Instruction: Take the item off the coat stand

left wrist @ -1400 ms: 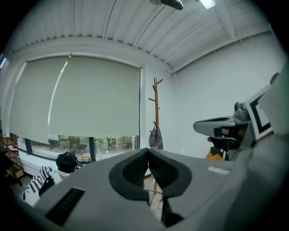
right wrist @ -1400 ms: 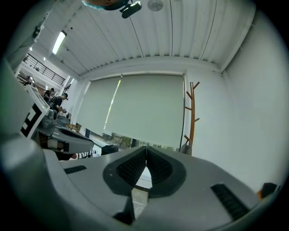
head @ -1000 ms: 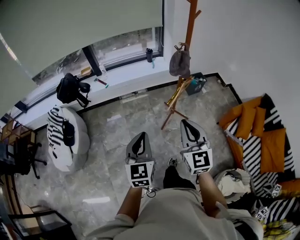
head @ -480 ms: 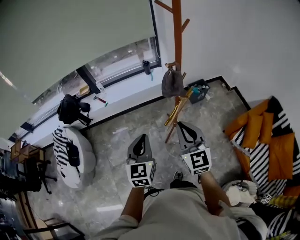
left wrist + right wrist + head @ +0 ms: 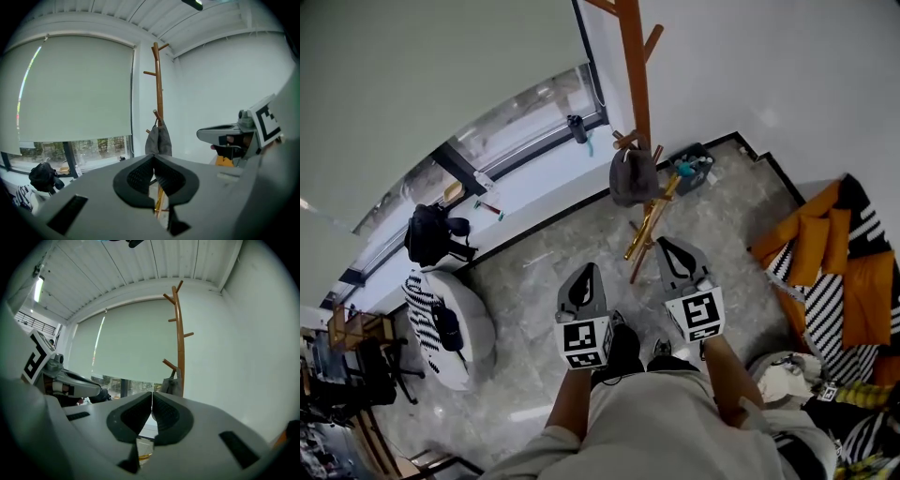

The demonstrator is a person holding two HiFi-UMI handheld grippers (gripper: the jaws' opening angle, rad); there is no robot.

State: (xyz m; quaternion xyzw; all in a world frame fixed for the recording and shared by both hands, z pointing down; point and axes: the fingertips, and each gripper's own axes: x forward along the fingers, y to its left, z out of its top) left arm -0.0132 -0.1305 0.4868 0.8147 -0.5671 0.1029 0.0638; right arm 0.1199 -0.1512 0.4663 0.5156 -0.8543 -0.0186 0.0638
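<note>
A brown wooden coat stand [image 5: 633, 84] rises in the corner by the window and white wall. A grey bag [image 5: 633, 176] hangs from one of its lower pegs. In the left gripper view the grey bag [image 5: 158, 139] hangs on the coat stand [image 5: 157, 84] just past the jaws. My left gripper [image 5: 584, 279] and right gripper [image 5: 677, 255] are held side by side short of the stand, both shut and empty. The right gripper view shows the coat stand [image 5: 180, 338] ahead with the bag [image 5: 171, 385] low on it.
A black backpack [image 5: 427, 234] sits on the window sill. A white pouf with a striped cloth [image 5: 450, 319] stands at left. Orange and striped cushions [image 5: 830, 262] lie at right. A small dark bin [image 5: 691, 169] sits by the stand's base, a bottle [image 5: 575, 127] on the sill.
I have stepped closer to the coat stand: the stand and bag sit nearer to both grippers and more to the left in the head view. Both grippers stayed shut.
</note>
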